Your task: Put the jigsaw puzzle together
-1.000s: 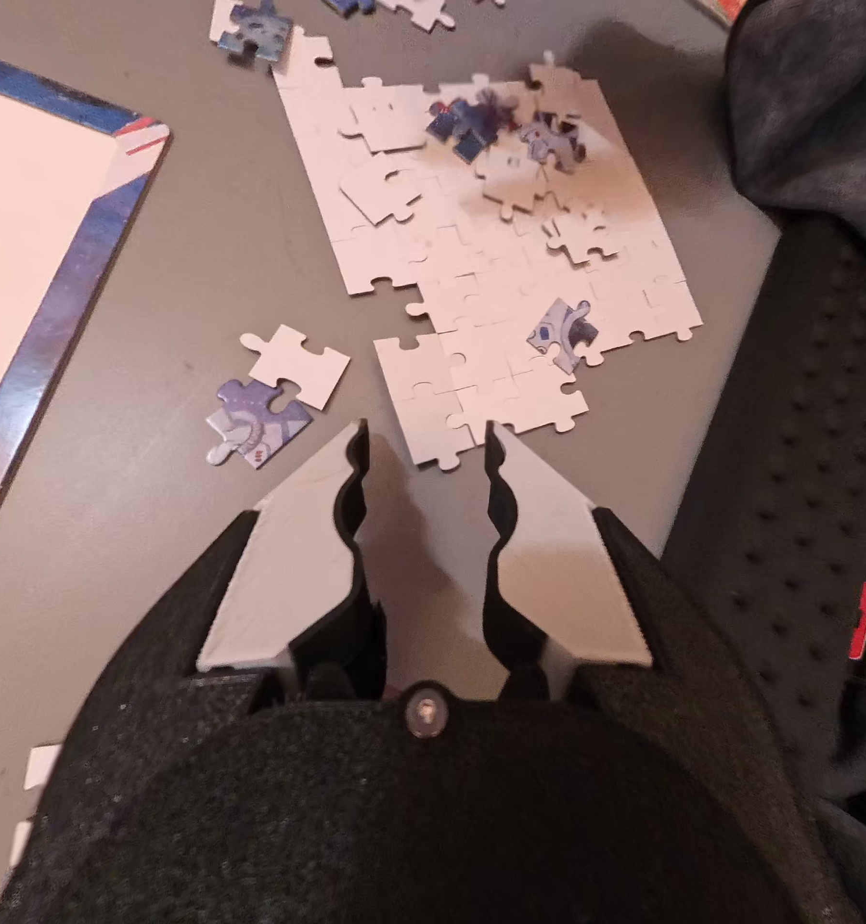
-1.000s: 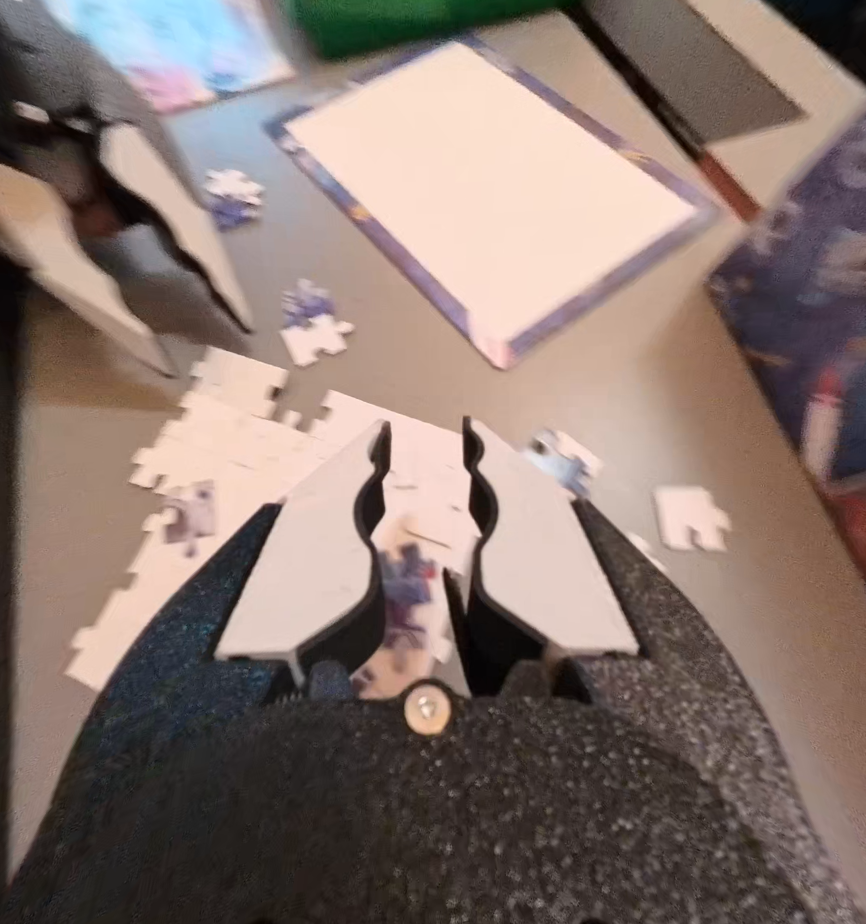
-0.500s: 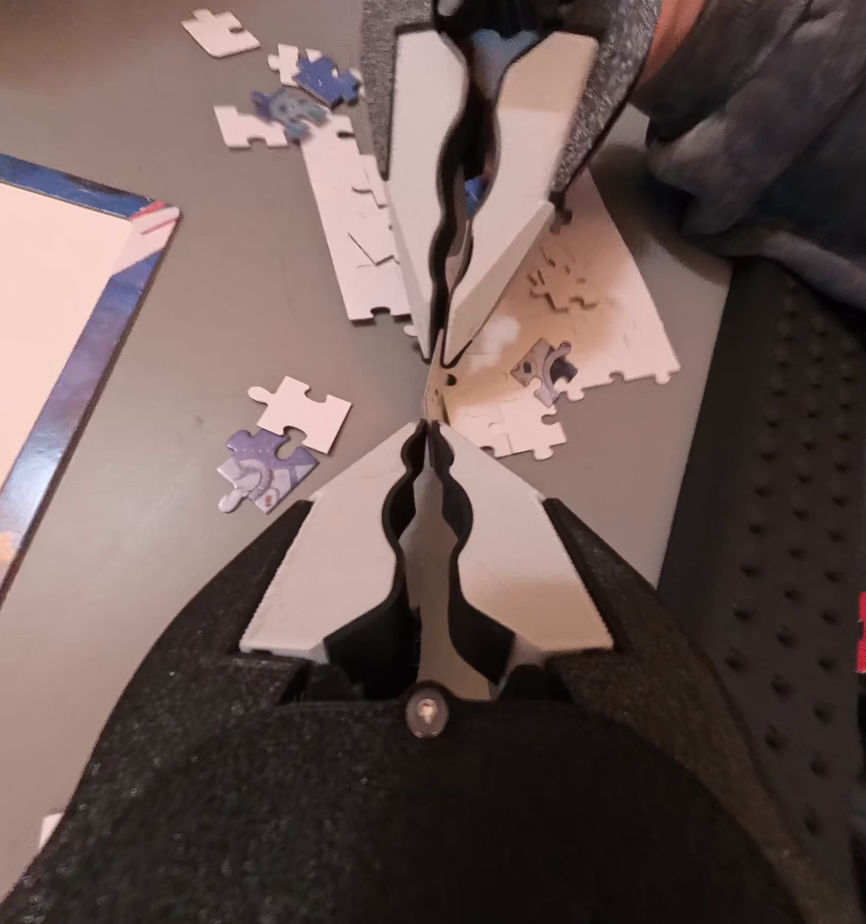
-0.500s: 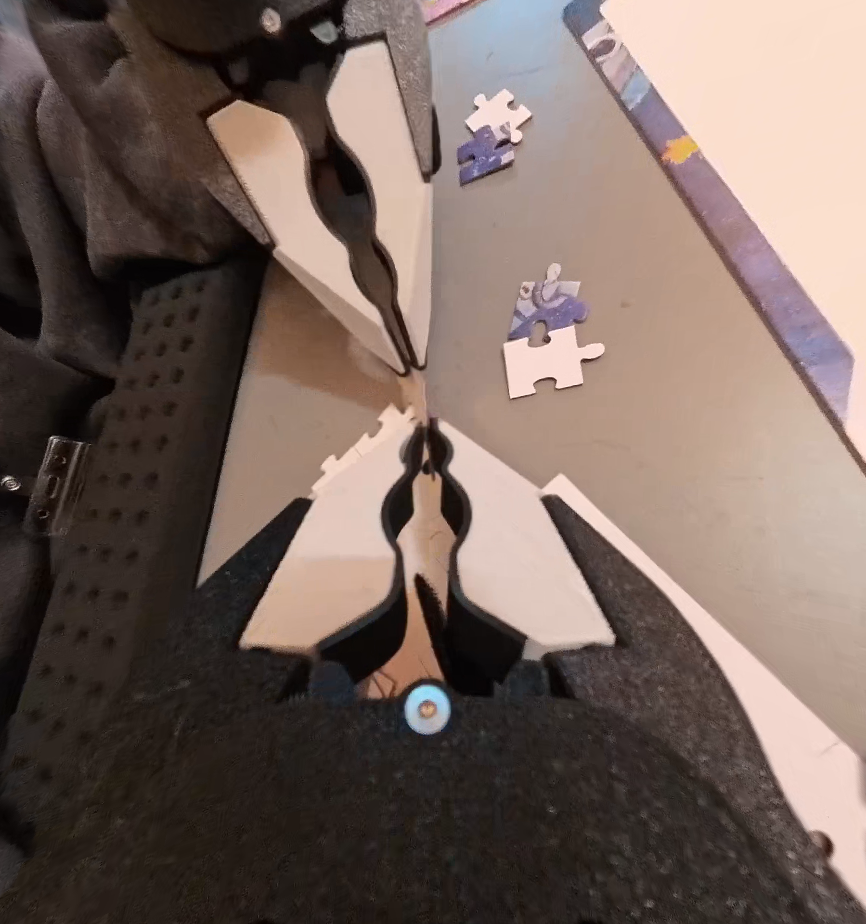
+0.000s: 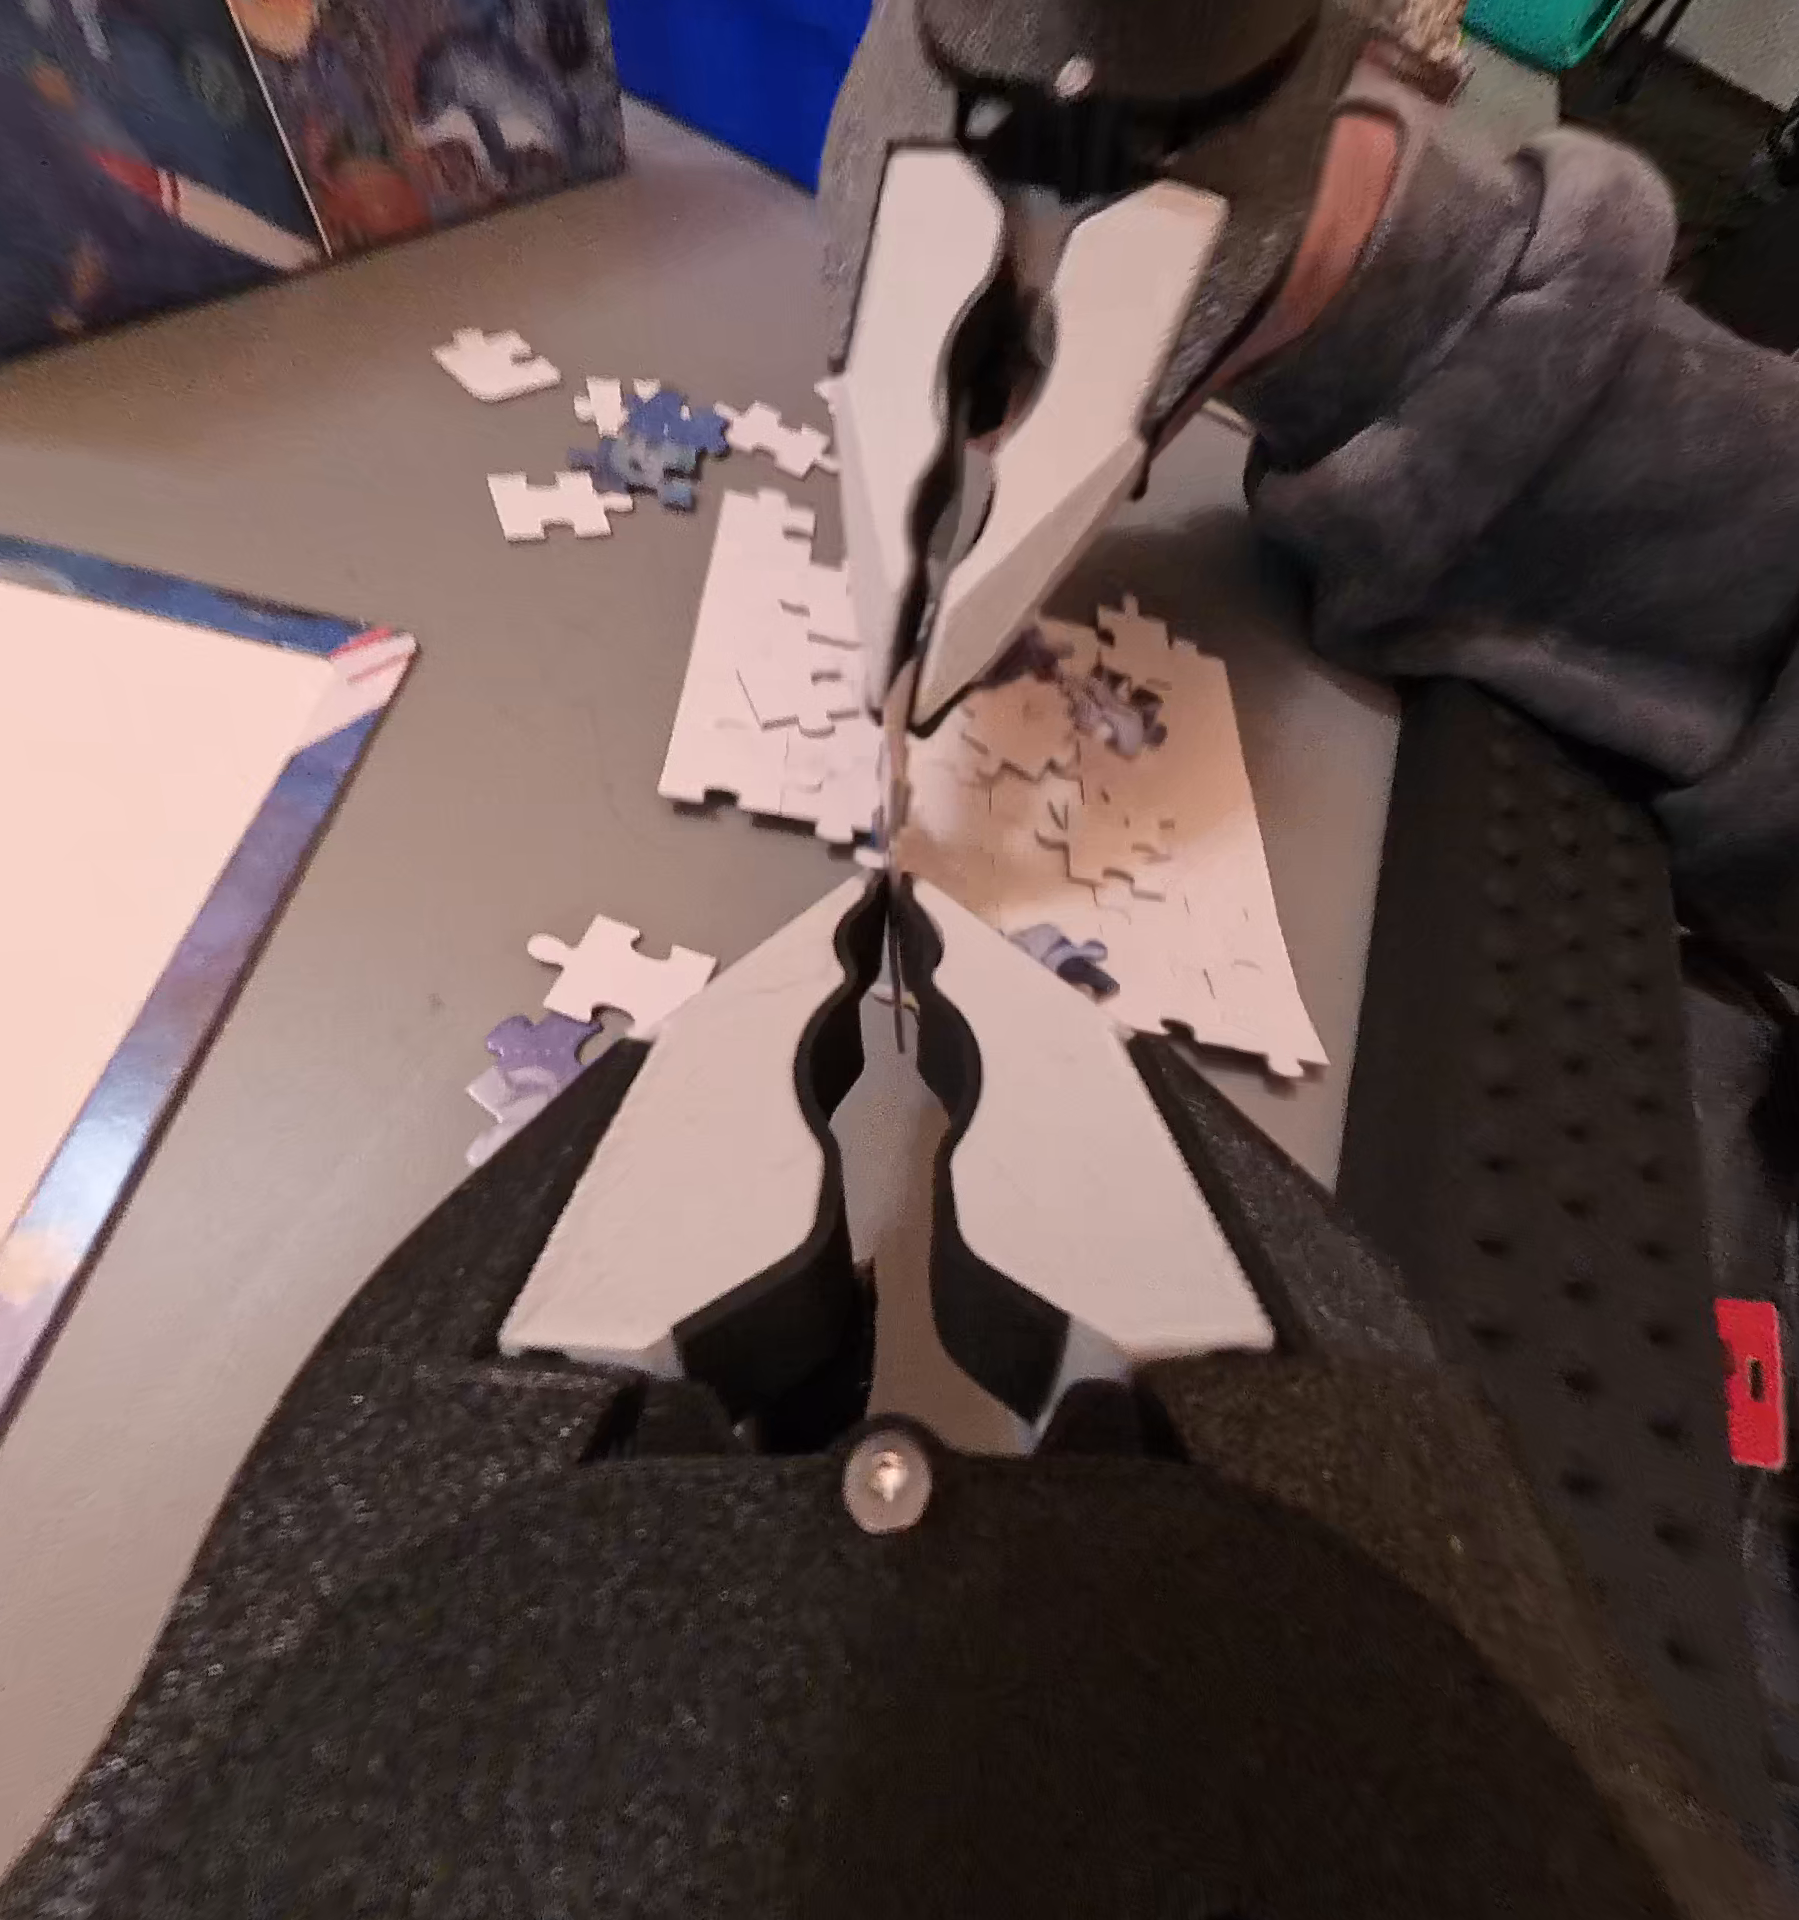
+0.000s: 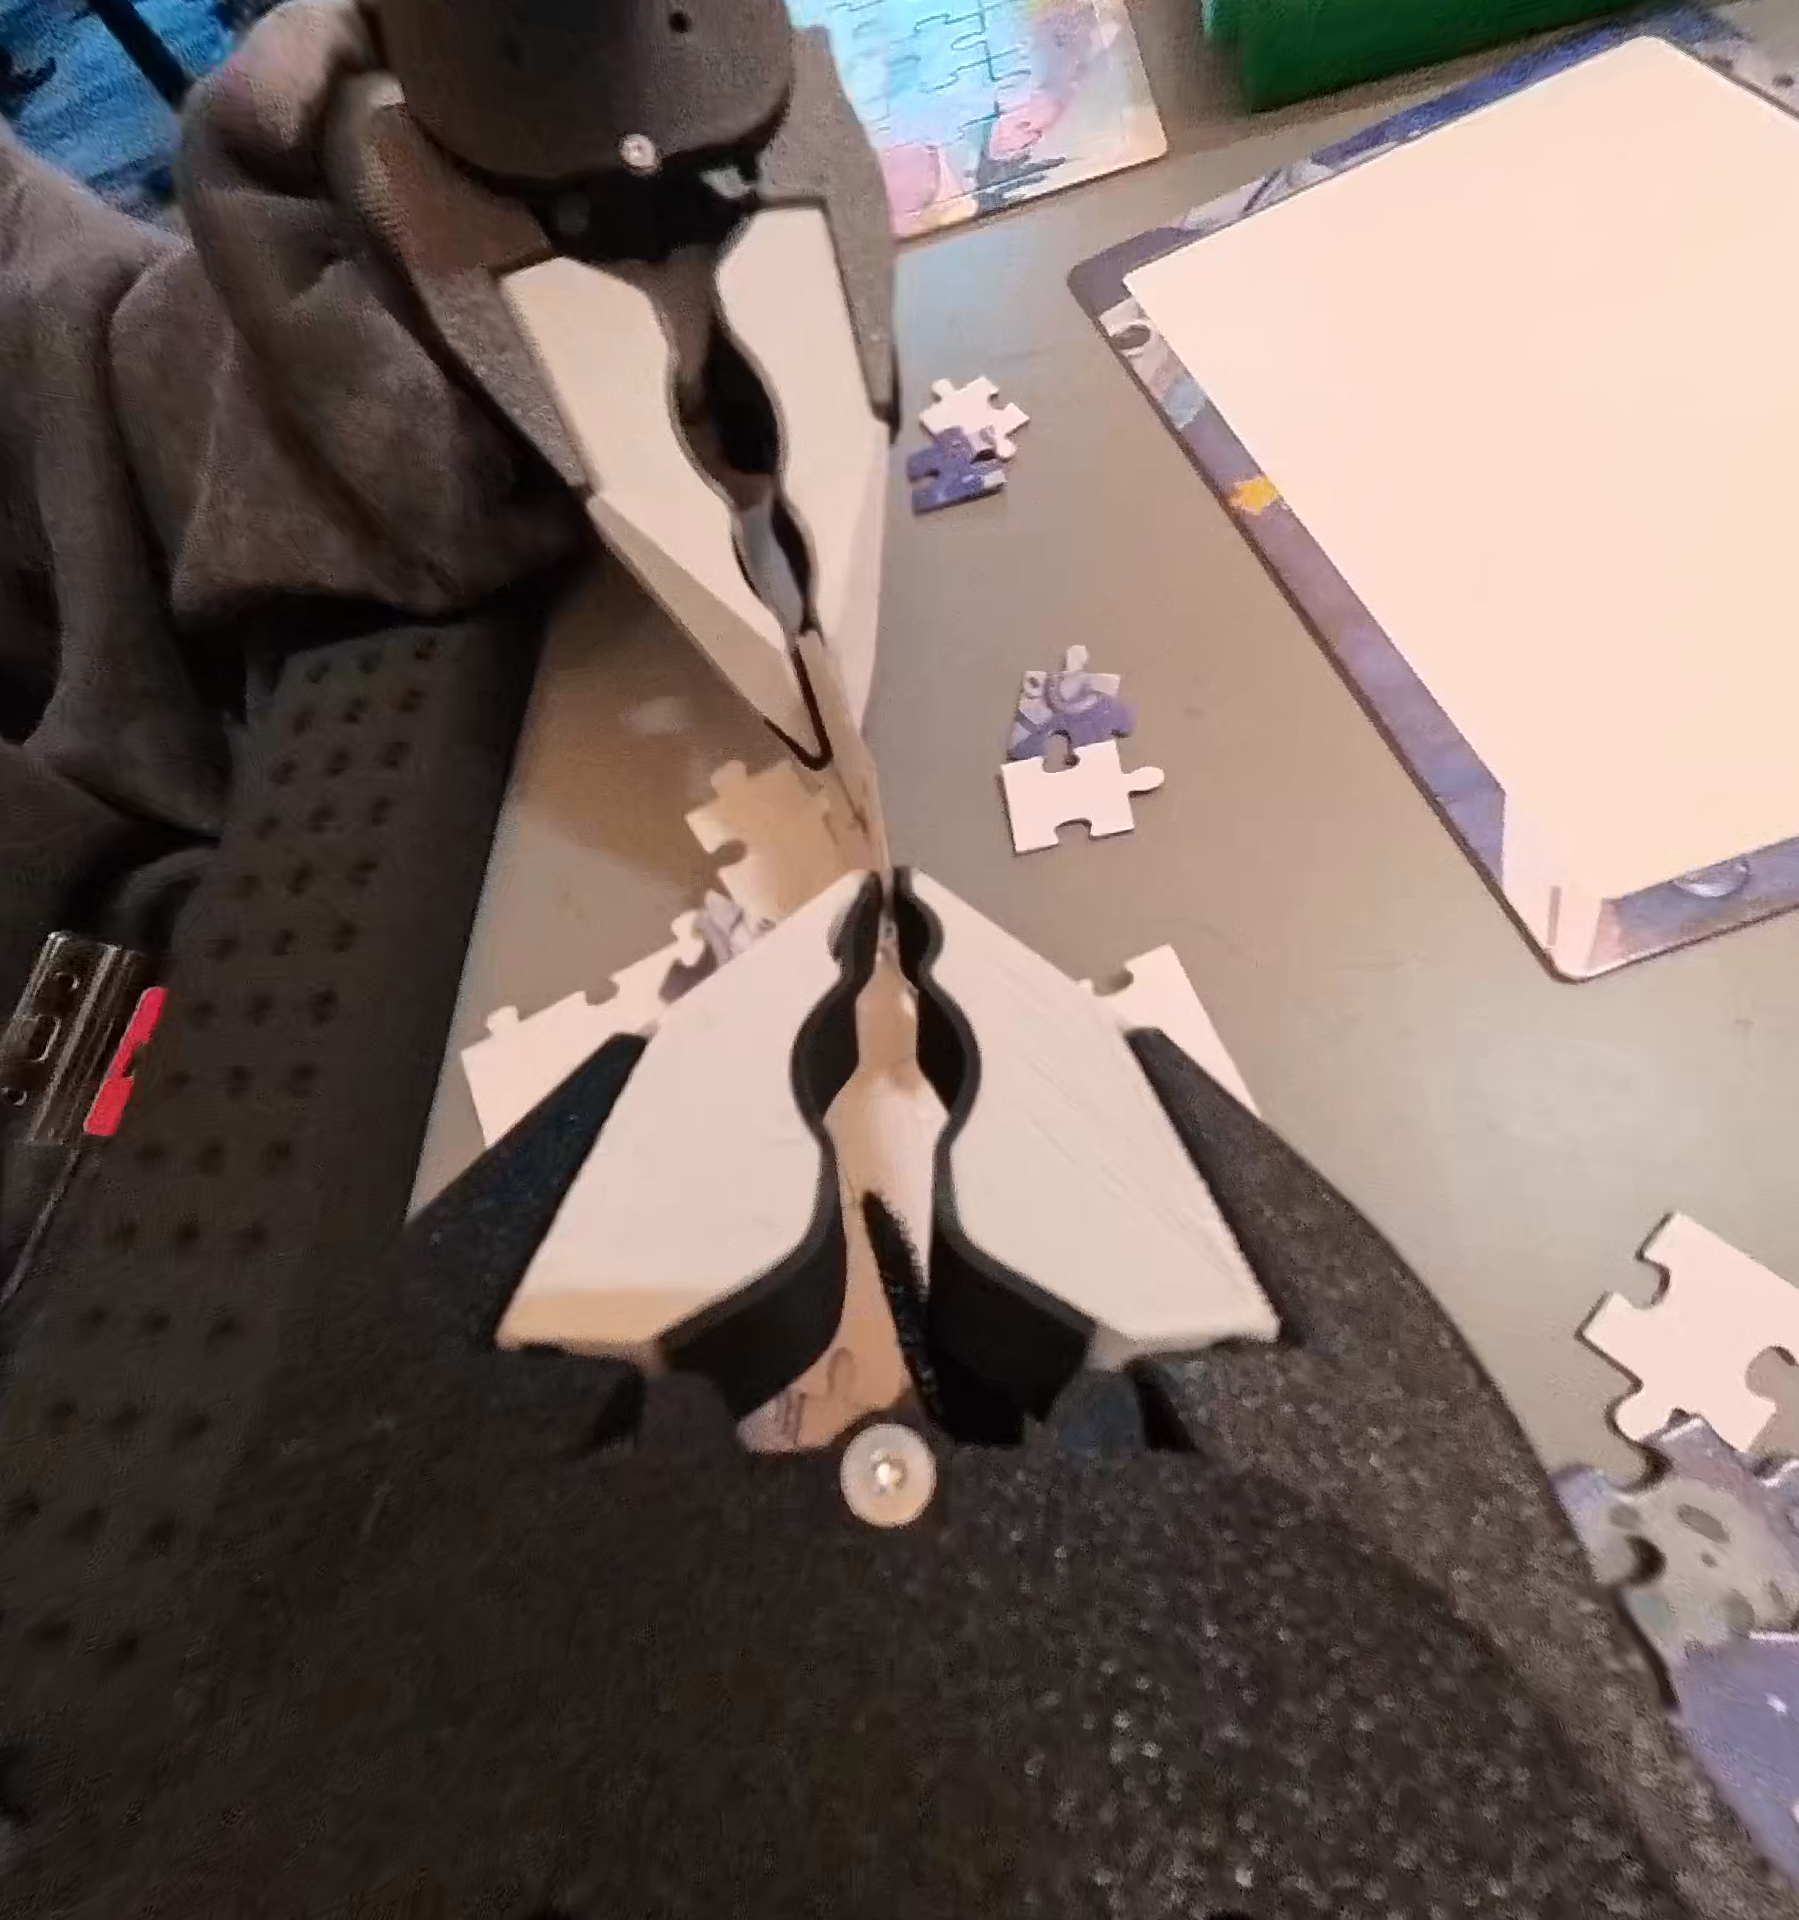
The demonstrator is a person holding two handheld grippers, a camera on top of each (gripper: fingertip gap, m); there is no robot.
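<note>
Between the two sets of fingertips, which meet nose to nose, a thin puzzle section (image 6: 867,800) stands edge-on. The left gripper (image 5: 890,888) and the right gripper (image 6: 887,883) are each pinched tight on opposite ends of it. A second ago the left fingers were spread wide over the near corner of the face-down sheet (image 5: 1165,914) and the right ones were only partly closed. Since then both have clamped and tilted up, so more of the room shows beyond them. That suggests a joined part is being lifted to be turned picture-side up, and the actual fitting is not yet begun. The rest of the white sheet lies on the grey table (image 5: 521,644) to the right of and beyond the left fingertips. A white loose piece (image 5: 620,966) and a blue loose piece (image 5: 531,1049) lie just to their left, and the white-floored tray (image 5: 251,831) lies farther left. Seen edge-on, the held section hides its size and printed face, so I cannot tell whether it is one piece or several, or whether it is still joined to the sheet. The far gripper is motion-blurred.
</note>
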